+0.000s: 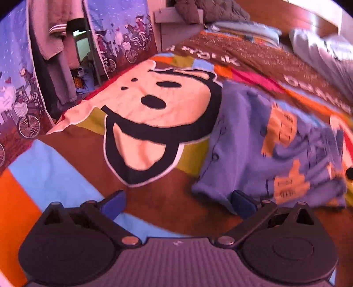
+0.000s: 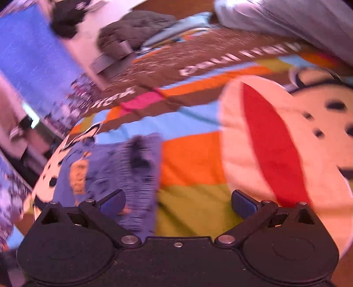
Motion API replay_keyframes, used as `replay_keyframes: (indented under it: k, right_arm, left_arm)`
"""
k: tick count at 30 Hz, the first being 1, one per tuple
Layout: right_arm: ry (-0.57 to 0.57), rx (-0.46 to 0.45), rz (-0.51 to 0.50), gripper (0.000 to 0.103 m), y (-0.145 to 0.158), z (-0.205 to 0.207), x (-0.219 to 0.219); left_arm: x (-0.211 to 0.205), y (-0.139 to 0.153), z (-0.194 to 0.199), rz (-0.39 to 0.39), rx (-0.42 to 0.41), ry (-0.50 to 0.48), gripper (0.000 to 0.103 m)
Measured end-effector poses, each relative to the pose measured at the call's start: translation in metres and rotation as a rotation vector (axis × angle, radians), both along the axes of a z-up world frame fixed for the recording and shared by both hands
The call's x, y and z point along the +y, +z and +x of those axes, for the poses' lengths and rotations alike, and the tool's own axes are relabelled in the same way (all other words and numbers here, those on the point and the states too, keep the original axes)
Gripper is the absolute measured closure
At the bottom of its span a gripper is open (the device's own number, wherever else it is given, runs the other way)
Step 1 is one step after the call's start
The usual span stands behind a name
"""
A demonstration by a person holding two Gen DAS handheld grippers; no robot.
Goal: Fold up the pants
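- Fingers (image 1: 113, 204) of left gripper (image 1: 178, 205): blue pads spread wide, nothing between them; right-hand pad just beside the near hem of the pants (image 1: 264, 141), contact not discernible.
- Fingers (image 2: 113, 202) of right gripper (image 2: 178, 203): likewise released and empty, hovering over green and orange patches of the bedspread (image 2: 189, 159).
- Pants: small, purple-blue, soft knit with orange printed patches; lying bunched in a compact heap on the bed, to the right in the left wrist view, to the lower left in the right wrist view (image 2: 123, 167).
- Bedspread: flat woven cover, bold colour blocks, large cartoon face (image 1: 158, 103) outlined in black; light wrinkles only.
- Background: grey quilted bundle (image 1: 209, 11) and pillows (image 1: 320, 48) at the head of the bed, printed curtain (image 1: 123, 33) at left.
- Step in hand, judged: between folds, both grippers free, garment partly folded or awaiting smoothing.
- Next move, judged: pinching a clean edge of limp cloth with each gripper, avoiding the bedspread beneath; blur hides exact fold lines.
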State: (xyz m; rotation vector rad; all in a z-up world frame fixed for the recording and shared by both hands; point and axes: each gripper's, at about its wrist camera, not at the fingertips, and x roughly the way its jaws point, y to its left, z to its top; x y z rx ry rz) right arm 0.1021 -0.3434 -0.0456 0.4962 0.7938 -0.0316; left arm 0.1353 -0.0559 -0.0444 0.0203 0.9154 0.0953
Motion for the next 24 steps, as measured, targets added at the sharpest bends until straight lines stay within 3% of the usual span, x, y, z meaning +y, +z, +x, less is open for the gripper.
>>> replay_keyframes:
  k: [5,8,11,13,16,18,20,24]
  right_arm:
    - [0.020,0.000,-0.019,0.001,0.003,-0.010,-0.004]
    - [0.007,-0.101,-0.030,0.001,0.012,-0.026,-0.002]
    - [0.073,-0.262,-0.079,0.001,0.029,-0.043,0.010]
    - [0.137,-0.283,-0.187,0.001,0.033,-0.044,0.031]
    - [0.195,-0.209,-0.308,0.001,0.029,-0.032,0.054]
    - [0.194,-0.155,-0.344,0.001,0.025,-0.024,0.058]
    - [0.182,-0.109,-0.336,0.001,0.020,-0.019,0.055]
    - [0.108,0.005,-0.247,0.001,0.005,-0.011,0.039]
  left_arm:
    - [-0.013,0.000,-0.013,0.099,0.015,-0.041,0.001]
    - [-0.013,0.009,-0.040,0.122,-0.035,-0.066,0.001]
    - [-0.004,0.020,-0.058,0.051,-0.124,-0.081,0.001]
    - [0.002,0.027,-0.052,-0.004,-0.176,-0.050,0.001]
    - [0.008,0.030,-0.031,-0.062,-0.217,-0.016,0.001]
    - [0.010,0.018,-0.012,-0.067,-0.147,-0.023,0.001]
    - [0.015,0.001,0.000,-0.099,-0.031,-0.017,0.001]
    - [0.025,0.005,-0.007,-0.135,-0.020,-0.058,0.001]
